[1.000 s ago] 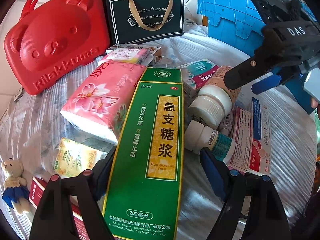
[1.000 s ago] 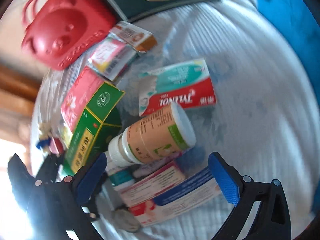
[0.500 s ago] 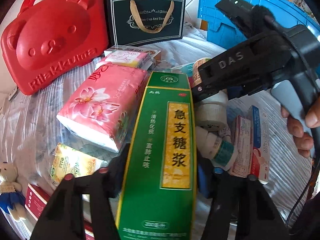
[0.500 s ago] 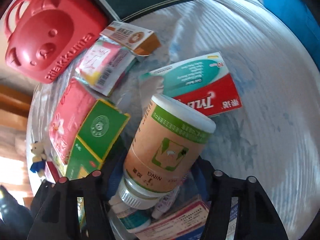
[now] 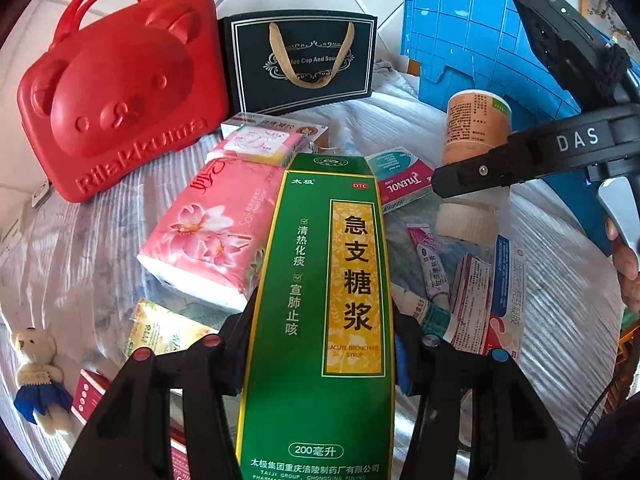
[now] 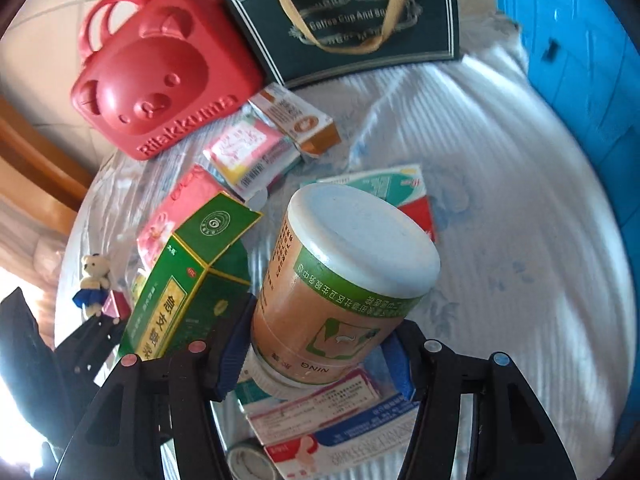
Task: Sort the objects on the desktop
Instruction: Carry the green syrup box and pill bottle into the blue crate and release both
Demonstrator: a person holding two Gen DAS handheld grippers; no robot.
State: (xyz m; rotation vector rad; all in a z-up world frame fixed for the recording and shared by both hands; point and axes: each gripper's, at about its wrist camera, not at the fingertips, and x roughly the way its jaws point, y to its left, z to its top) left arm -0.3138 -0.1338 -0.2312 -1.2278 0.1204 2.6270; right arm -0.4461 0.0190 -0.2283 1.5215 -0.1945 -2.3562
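Observation:
A tall green syrup box [image 5: 316,300] sits between the blue pads of my left gripper [image 5: 320,344], which is shut on its lower sides. The same box [image 6: 188,292] appears at the left in the right wrist view, raised at an angle. My right gripper [image 6: 318,352] is shut on a tan and green medicine bottle [image 6: 344,280] with a white cap, gripping near its neck end. In the left wrist view that bottle [image 5: 474,128] hangs above the cloth in front of the blue crate, and a person's hand holds the gripper's handle at the right edge.
A red bear-shaped case [image 5: 120,92], a dark paper bag [image 5: 304,64] and a blue crate [image 5: 472,40] stand at the back. A pink tissue pack [image 5: 208,232], a Tylenol box [image 5: 400,180], flat medicine boxes [image 5: 488,300] and a small teddy [image 5: 36,376] lie on the white cloth.
My left jaws closed onto the green box. My right jaws closed onto the bottle, then lifted it off the cloth and tipped it cap upward.

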